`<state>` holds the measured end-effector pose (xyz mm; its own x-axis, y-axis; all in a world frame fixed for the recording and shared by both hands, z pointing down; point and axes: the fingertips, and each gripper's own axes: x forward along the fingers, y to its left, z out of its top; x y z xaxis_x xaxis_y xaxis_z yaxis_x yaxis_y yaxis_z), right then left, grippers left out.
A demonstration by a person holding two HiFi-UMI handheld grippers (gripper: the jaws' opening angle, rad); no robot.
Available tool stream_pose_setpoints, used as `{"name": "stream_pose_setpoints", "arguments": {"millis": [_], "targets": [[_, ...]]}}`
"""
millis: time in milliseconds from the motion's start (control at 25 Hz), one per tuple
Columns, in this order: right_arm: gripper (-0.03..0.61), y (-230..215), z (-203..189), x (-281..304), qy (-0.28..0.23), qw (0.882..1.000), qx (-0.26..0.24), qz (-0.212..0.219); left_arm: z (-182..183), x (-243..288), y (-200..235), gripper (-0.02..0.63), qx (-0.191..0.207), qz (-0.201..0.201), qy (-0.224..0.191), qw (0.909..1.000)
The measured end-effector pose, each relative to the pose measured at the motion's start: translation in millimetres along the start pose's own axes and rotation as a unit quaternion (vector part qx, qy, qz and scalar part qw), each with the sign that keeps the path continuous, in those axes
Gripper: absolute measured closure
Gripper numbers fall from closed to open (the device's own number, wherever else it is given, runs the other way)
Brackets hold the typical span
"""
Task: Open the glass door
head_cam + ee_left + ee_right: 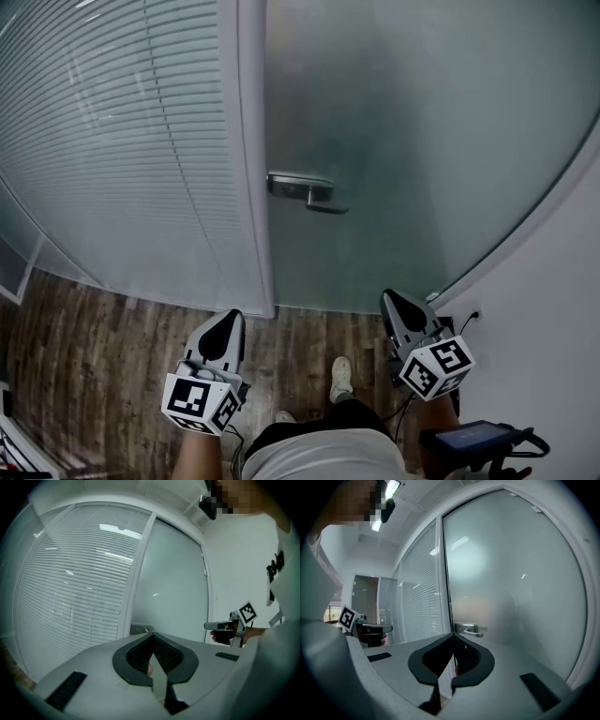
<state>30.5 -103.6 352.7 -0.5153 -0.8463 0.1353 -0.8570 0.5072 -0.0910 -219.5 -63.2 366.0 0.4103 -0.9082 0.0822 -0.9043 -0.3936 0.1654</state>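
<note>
Up ahead, well apart from my clenched, empty left tool (230, 319) and right tool (389, 300), the silver metal lever handle (302, 189) lies sideways at the left edge of the frosted glass door (441, 122), and my right tool points straight at it.

Dark wood-plank floor (94, 347) meets a blind-covered glass partition (112, 141) and white wall (553, 309).

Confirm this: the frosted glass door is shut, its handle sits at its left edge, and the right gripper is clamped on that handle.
Wrong on the grip: the right gripper is shut on nothing, short of the handle, as the head view shows. The frosted glass door is shut, handle at its left edge.
</note>
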Motion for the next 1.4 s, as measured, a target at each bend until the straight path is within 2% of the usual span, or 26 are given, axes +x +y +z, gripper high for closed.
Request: {"name": "stream_pose_setpoints", "arguments": {"millis": [200,400,720,1000,1120,1280,1400], "targets": [[0.577,-23,4,34,-0.01,1.0,0.004,0.022,5,27,6,0.615,0.01,0.015,-0.002,0.9998],[0.577,-64,18,81,-0.008,0.998,0.002,0.054,20,82,7,0.614,0.015,0.035,-0.004,0.9993],[0.577,-121,36,143,0.007,0.992,-0.005,0.128,41,163,-1,0.614,0.015,0.086,-0.001,0.9962],[0.577,-143,16,185,0.035,0.982,-0.009,0.188,26,200,3,0.614,0.009,0.126,0.016,0.9919],[0.577,-140,11,188,0.048,0.979,-0.013,0.195,25,201,3,0.615,0.003,0.128,0.021,0.9916],[0.573,-136,10,197,0.061,0.982,-0.028,0.176,29,205,8,0.614,0.006,0.11,0.019,0.9937],[0.505,-125,3,200,0.085,0.979,-0.052,0.178,25,208,12,0.614,0.007,0.091,0.022,0.9956]]}}
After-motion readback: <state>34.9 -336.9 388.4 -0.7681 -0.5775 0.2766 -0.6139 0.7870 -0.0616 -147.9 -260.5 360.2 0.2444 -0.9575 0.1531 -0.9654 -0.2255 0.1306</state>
